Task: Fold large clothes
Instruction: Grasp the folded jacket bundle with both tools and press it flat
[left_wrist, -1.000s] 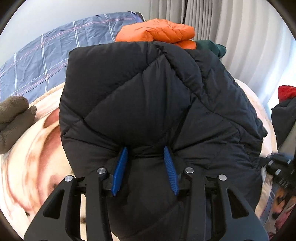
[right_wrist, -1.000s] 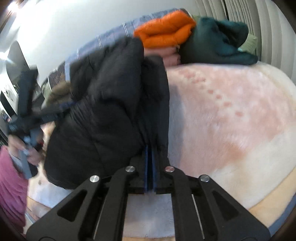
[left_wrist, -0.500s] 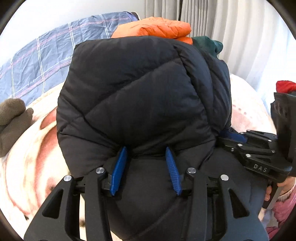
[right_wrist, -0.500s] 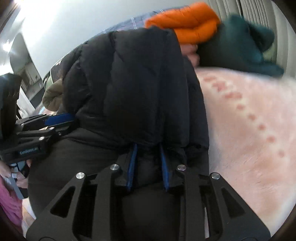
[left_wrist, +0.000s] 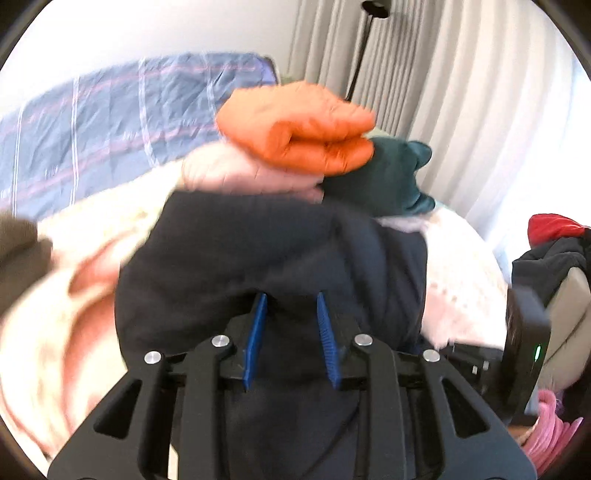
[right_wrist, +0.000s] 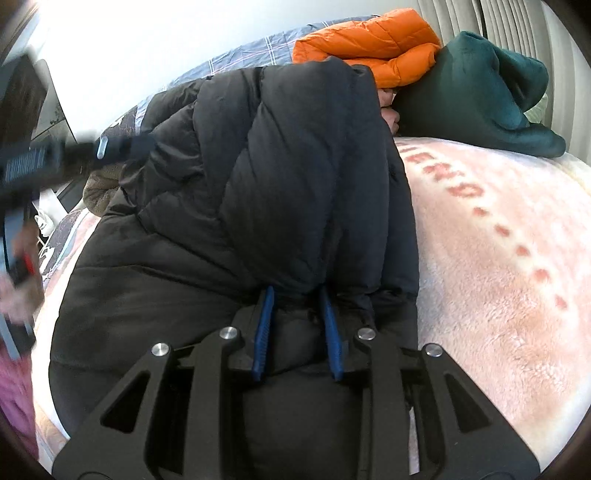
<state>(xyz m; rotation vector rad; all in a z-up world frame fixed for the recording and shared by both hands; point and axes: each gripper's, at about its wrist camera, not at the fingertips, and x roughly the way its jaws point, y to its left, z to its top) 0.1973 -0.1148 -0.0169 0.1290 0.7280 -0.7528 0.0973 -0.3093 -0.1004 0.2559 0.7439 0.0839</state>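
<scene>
A black quilted puffer jacket lies bunched and partly folded on a pink fleece blanket. My right gripper has its blue fingers closed around a thick fold of the jacket. In the left wrist view the jacket is blurred by motion; my left gripper holds a fold of it between its blue fingers. The left gripper shows blurred at the left edge of the right wrist view, and the right gripper's body shows at the right of the left wrist view.
A folded orange puffer jacket sits on a pale pink one beside a dark green garment at the far end of the bed. A blue plaid pillow, curtains and a chair with dark and red clothes surround it.
Both grippers have lowered the jacket toward the blanket; the upper fold has dropped, so the orange jacket pile shows above it. The left wrist view has swung and blurred.
</scene>
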